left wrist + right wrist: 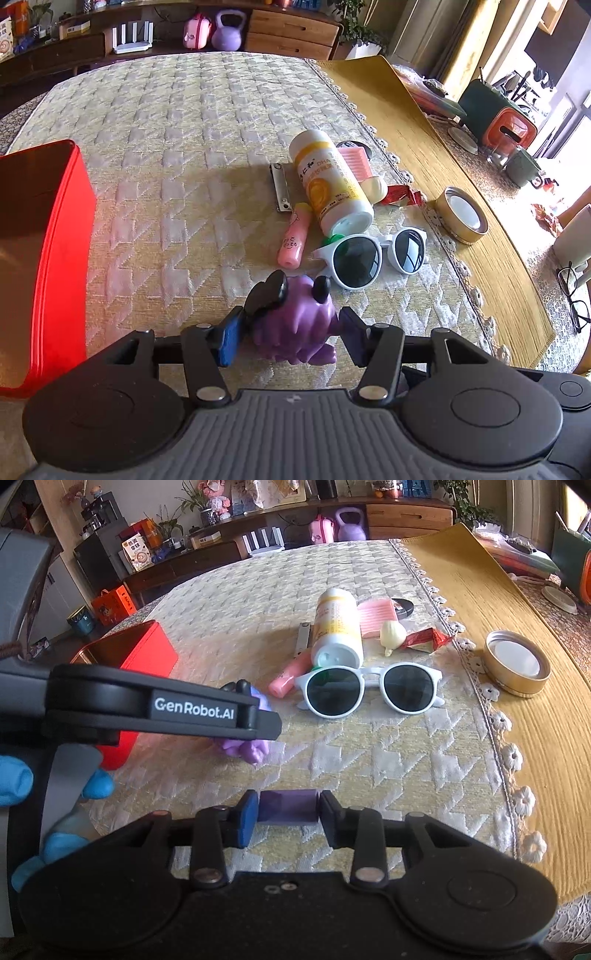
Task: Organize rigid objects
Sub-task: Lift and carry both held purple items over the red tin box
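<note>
Purple toy (295,325) sits between my left gripper (291,336) pads, right of the red box (48,236); jaws look closed on its sides. Prob. light, stiff plastic, lumpy, so grip mid-body. Right gripper (288,812) narrow, holding nothing.

The left wrist view looks forward along its fingers (229,341), low over the bench with the quilted yellow cloth (184,129), close to a purple toy figure with black ears (295,325) between them. Beyond the fingertips lie white-framed round sunglasses (373,260) and a white-and-yellow plastic bottle (328,181); a red metal box (44,236) stands left of the fingers. The right wrist view faces the same way from farther back and to the right. Both share the sunglasses (369,690), bottle (338,627), red box (136,657) and toy (251,746).
</note>
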Demonstrator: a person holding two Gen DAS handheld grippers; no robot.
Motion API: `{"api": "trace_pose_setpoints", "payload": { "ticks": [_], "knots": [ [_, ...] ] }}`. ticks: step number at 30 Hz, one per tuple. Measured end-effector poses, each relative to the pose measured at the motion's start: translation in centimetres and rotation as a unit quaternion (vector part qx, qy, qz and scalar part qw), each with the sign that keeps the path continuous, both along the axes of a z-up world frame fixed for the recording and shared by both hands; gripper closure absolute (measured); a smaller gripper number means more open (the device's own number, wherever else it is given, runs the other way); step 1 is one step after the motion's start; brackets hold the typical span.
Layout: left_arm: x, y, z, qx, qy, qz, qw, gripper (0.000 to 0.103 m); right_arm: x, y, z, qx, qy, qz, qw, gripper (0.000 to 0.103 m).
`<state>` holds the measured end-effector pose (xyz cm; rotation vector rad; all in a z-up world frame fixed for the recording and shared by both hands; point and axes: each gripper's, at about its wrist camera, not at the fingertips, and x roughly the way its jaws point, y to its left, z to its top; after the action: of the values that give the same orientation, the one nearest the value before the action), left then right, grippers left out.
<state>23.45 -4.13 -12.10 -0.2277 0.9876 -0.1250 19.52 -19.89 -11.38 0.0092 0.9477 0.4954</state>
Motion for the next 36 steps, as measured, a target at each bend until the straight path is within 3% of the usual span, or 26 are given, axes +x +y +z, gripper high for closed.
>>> {"api": "trace_pose_setpoints", "payload": {
  "ticks": [13, 14, 17, 22, 25, 26, 28, 29, 30, 33, 36],
  "knots": [
    [-2.3, 3.0, 1.8, -0.001, -0.013, 0.018, 0.9997, 0.057, -1.4, 1.2, 3.0, -0.006, -0.044, 0.006, 0.999, 0.068],
    [-2.5, 3.3, 1.9, -0.005, -0.014, 0.02, 0.9997, 0.059, -1.4, 1.3, 3.2, -0.007, -0.048, 0.007, 0.999, 0.068],
    [-3.0, 4.0, 2.7, -0.017, -0.022, 0.022, 0.9994, 0.081, -1.8, 1.7, 4.0, -0.01, -0.059, 0.01, 0.998, 0.068],
    [-3.3, 4.8, 3.9, -0.002, -0.033, 0.03, 0.999, 0.081, -2.0, 2.2, 4.5, -0.013, -0.068, 0.013, 0.998, 0.068],
    [-3.1, 4.9, 3.6, -0.017, -0.026, 0.022, 0.9993, 0.08, -2.2, 2.1, 4.5, -0.011, -0.068, 0.011, 0.998, 0.068],
    [-2.9, 4.8, 3.4, -0.019, -0.024, 0.02, 0.9993, 0.077, -2.2, 2.0, 4.5, -0.008, -0.067, 0.009, 0.998, 0.068],
    [-2.5, 4.3, 3.0, -0.014, -0.026, 0.014, 0.9995, 0.054, -2.2, 1.8, 4.4, -0.006, -0.066, 0.004, 0.998, 0.068],
    [-2.3, 4.1, 2.9, -0.009, -0.031, 0.012, 0.9994, 0.029, -2.2, 1.6, 4.3, -0.005, -0.064, 0.003, 0.998, 0.068],
    [-2.2, 3.8, 2.7, 0.001, -0.038, 0.011, 0.9992, 0.02, -2.1, 1.4, 4.2, -0.003, -0.063, 0.001, 0.998, 0.068],
    [-1.2, 2.7, 1.7, 0.04, -0.036, -0.001, 0.9986, 0.02, -1.8, 0.8, 3.9, 0.0, -0.058, -0.004, 0.998, 0.068],
    [-0.2, 2.3, 0.4, 0.049, -0.019, -0.006, 0.9986, 0.02, -1.4, 0.3, 3.5, 0.004, -0.053, -0.009, 0.999, 0.067]
  ]
}}
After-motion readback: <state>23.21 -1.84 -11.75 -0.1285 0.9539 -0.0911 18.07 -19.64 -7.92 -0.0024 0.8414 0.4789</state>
